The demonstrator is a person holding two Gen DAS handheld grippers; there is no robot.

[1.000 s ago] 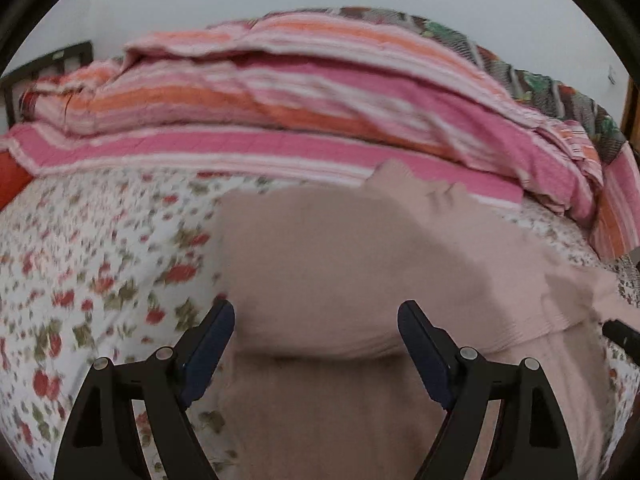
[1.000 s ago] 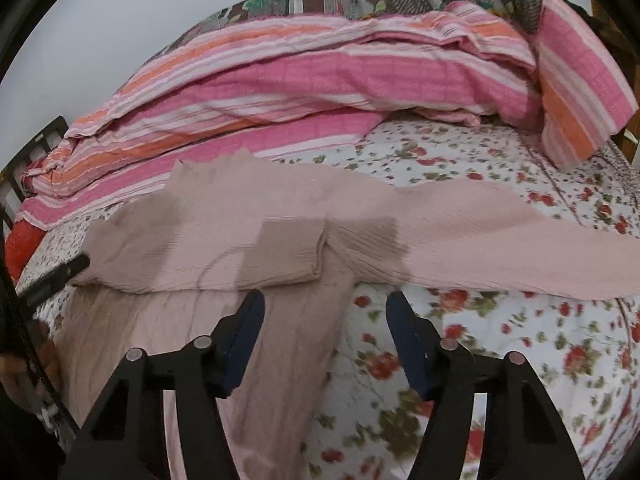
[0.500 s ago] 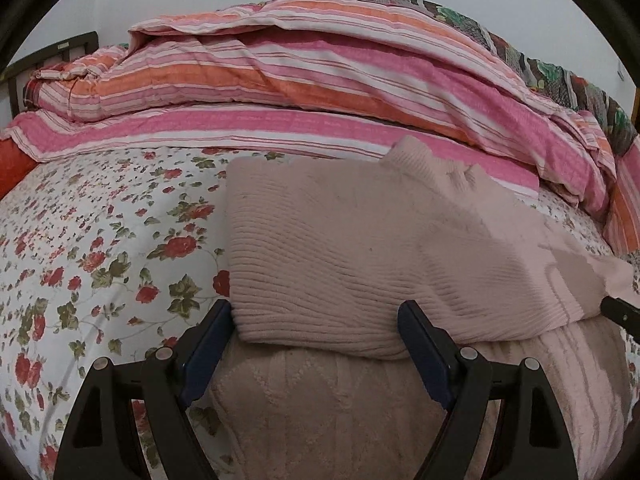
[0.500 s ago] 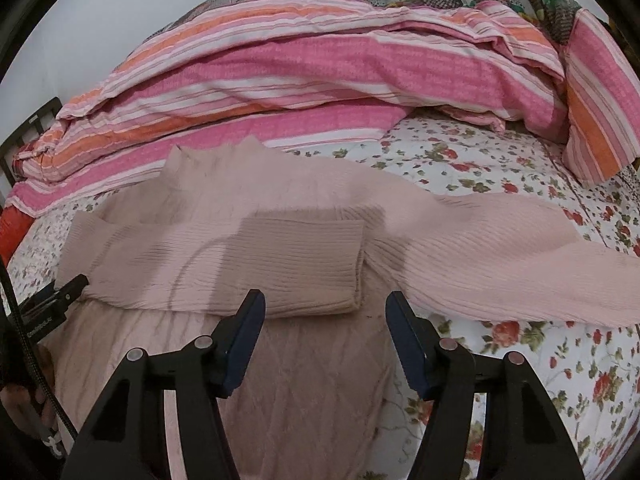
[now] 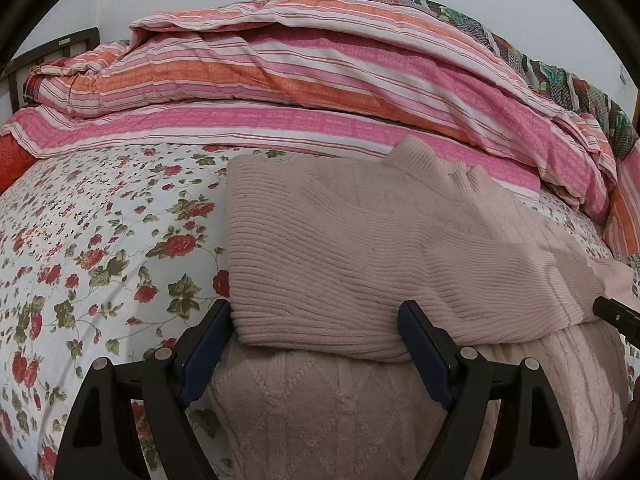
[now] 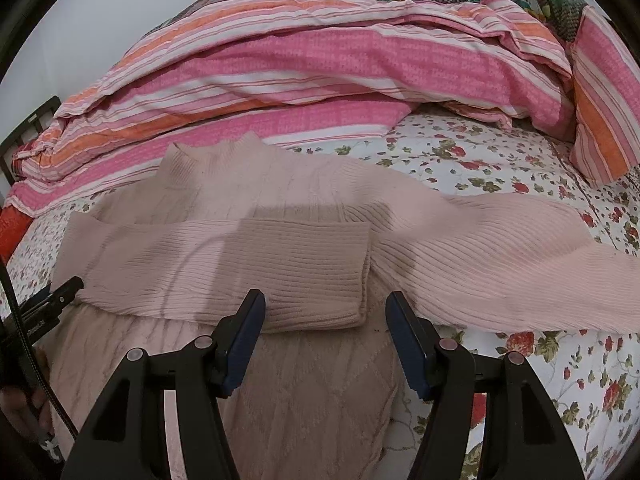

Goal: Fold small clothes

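Sweater (image 5: 360, 264) spreads over the floral bedsheet (image 5: 80, 248). Only the right wrist view shows one sleeve (image 6: 500, 264) stretched out toward 3 o'clock; the other sleeve (image 6: 248, 264) lies folded across the chest. One sweater, one striped quilt (image 5: 320, 92), two grippers. Left gripper (image 5: 314, 320) and right gripper (image 6: 325, 312) both stand spread and empty, folded sleeve at 12 o'clock.

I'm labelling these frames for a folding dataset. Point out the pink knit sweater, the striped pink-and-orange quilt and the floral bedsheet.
pink knit sweater (image 6: 304, 396), right wrist view, on its cable-knit body.
striped pink-and-orange quilt (image 5: 280, 76), left wrist view, on an orange stripe.
floral bedsheet (image 5: 100, 240), left wrist view, on bare sheet left of the sweater.
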